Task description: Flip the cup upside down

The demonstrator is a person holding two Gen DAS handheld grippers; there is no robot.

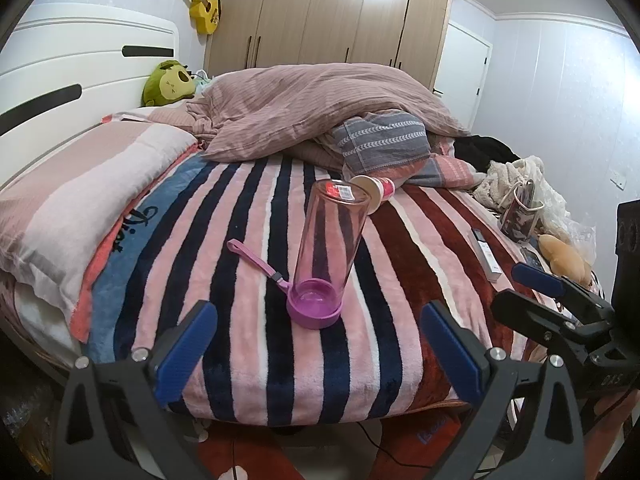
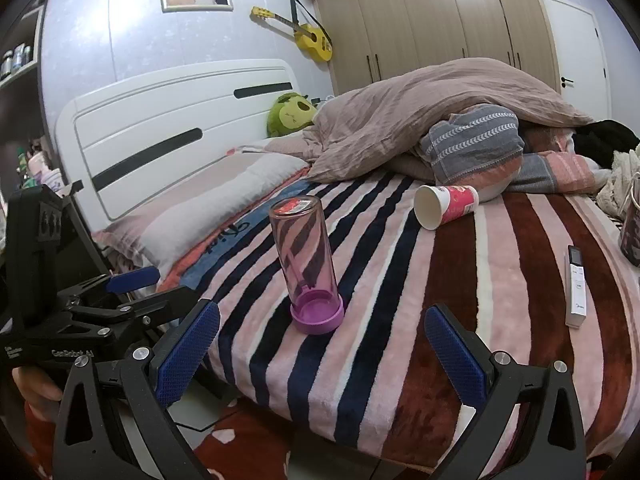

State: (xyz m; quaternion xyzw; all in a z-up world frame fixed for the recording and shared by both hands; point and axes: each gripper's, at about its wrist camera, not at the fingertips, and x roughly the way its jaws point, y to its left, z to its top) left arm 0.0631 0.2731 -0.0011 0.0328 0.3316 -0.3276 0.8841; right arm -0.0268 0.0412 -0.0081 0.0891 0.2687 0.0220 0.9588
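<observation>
Bedroom, bed (image 1: 248, 360) with plush striped blanket, clear pink cup (image 1: 326, 256) standing inverted on purple lid near front edge, paper cup (image 2: 444, 206) on its side behind, left gripper (image 1: 316, 356) and right gripper (image 2: 320, 356) fingers wide apart, empty.

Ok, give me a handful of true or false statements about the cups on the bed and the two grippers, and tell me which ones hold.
1. The clear pink cup stands with its purple lid down on the striped blanket. True.
2. The paper cup stands upright. False: it lies on its side, its open mouth toward the camera.
3. The right gripper is clamped on the pink cup. False: its jaws are open, short of the cup, holding nothing.
4. The left gripper is open and empty. True.
5. A white remote lies on the blanket to the right of the pink cup. True.
6. The pink strap is wrapped around the paper cup. False: it lies flat on the blanket, attached at the purple lid.
</observation>
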